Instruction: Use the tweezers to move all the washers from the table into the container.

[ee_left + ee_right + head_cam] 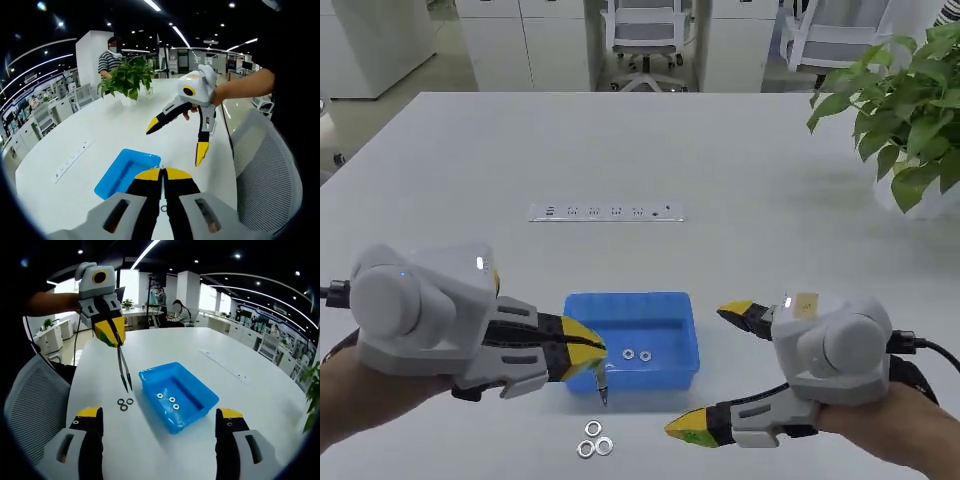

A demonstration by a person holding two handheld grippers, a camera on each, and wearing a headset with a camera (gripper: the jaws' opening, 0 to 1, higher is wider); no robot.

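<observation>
A blue container (682,320) sits at the near middle of the white table, with washers (636,355) lying inside it; in the right gripper view the container (200,405) holds three washers (171,399). Three more washers (594,441) lie on the table just in front of it, also seen as washers (125,404) in the right gripper view. My left gripper (592,352) is shut on metal tweezers (602,388), whose tips hang above the loose washers. Seen from the right, the left gripper (112,337) holds the tweezers (123,369) pointing down. My right gripper (710,372) stands open to the right of the container.
A flush power strip (606,212) lies mid-table. A potted plant (910,110) stands at the far right, with a person (111,60) behind it. Grey mesh chairs (35,400) stand by the near table edge. Office chairs (645,35) stand beyond the far edge.
</observation>
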